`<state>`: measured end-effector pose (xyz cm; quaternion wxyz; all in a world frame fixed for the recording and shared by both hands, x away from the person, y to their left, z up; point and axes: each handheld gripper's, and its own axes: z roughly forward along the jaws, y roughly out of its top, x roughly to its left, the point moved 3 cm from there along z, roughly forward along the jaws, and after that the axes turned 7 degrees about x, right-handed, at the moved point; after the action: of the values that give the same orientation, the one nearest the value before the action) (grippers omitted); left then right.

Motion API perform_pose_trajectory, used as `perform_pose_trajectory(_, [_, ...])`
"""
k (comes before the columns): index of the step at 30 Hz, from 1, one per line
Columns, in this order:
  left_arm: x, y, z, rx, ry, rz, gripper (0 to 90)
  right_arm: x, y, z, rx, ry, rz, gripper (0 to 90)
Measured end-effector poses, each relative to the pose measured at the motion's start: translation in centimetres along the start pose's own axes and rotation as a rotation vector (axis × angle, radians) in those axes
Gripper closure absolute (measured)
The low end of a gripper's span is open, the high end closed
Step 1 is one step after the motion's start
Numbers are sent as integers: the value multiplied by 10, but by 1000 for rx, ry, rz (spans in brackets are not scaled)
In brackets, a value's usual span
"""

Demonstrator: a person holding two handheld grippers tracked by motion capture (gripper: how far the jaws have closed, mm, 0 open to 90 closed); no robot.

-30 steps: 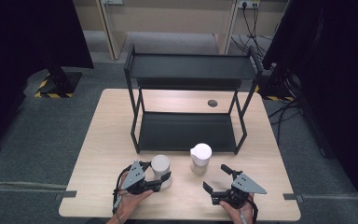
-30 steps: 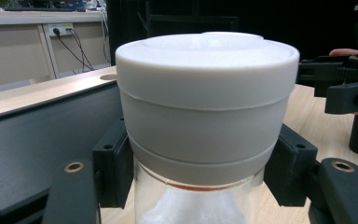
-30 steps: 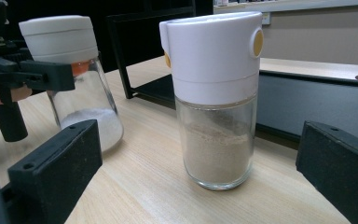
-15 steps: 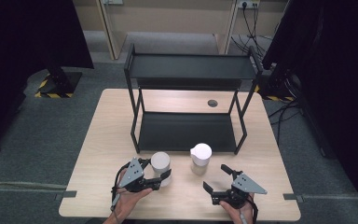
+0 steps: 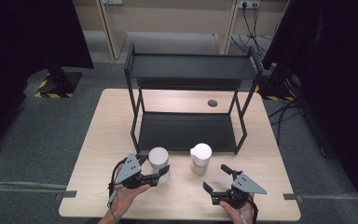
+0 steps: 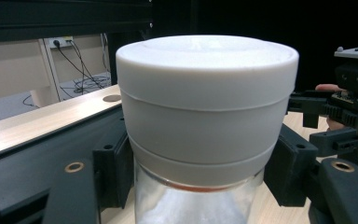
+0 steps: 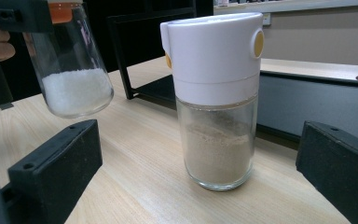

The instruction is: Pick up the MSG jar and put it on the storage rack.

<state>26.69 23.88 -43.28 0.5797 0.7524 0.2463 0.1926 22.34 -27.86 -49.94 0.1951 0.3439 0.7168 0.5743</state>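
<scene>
High view is showing two jars on the bench point(image 5: 98, 154): the left claw point(image 5: 161, 171) is gripping a white-lidded jar point(image 5: 159, 159) near the front left leg of the black two-level shelf rack point(image 5: 191, 70), and a second white-capped jar point(image 5: 200, 157) is standing just in front of the rack's lower shelf. The right claw point(image 5: 216, 179) is resting near the bench's front edge with its jaws spread apart and nothing between them. One dark round hole point(image 5: 212, 103) is sitting in the bench behind the rack.

Left gripper view is looking at the held jar point(image 6: 205, 121) up close; both black jaws are pressing on its sides just under the wide white lid, and white grains are showing in the glass below. The right claw is appearing at the far right edge.

Right gripper view is facing the second jar point(image 7: 216, 102), which is standing upright on the bench between the wide-open jaws, touching neither, and holding beige powder. The held jar point(image 7: 72, 70) is hanging tilted at upper left, clear of the bench, with white crystals inside.
</scene>
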Motion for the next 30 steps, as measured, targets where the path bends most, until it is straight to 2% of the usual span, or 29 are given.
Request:
perform_pose_trajectory(15, [9, 22, -4, -6, -15, 2, 349, 0, 0, 0, 0, 3, -1, 5])
perform_pose_trajectory(26, [18, 57, -3, -14, -27, 36, 349, 0, 0, 0, -1, 3, 2, 5])
perform_pose_trajectory(30, [24, 68, -2, -20, -38, 17, 350, 0, 0, 0, -1, 5, 0, 5])
